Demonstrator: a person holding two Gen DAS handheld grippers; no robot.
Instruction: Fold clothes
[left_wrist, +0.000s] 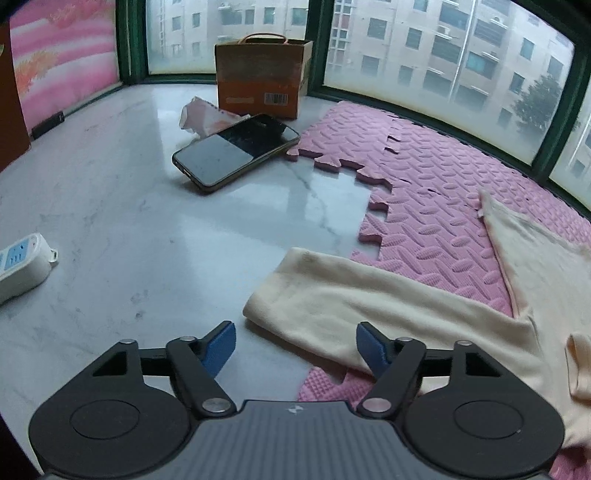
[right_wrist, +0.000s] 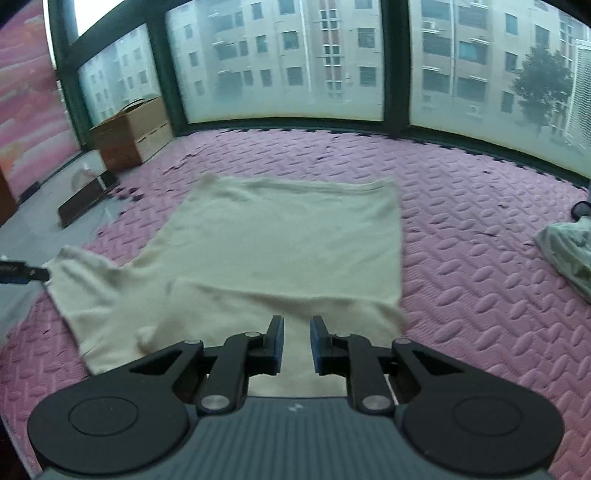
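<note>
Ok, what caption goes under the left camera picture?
Open left gripper above a cream shirt's sleeve, phone beyond.

The right gripper (right_wrist: 296, 341) hovered over the near edge of a cream shirt (right_wrist: 266, 243), its blue pads close together with only a narrow gap and nothing pressed between them. The shirt lay flat on the pink foam mat (right_wrist: 461, 229) ahead of the claw, one sleeve spread to the claw's left. A cardboard box (right_wrist: 129, 133) stood far ahead on the left, and a grey bag (right_wrist: 569, 247) lay to the right.
</note>
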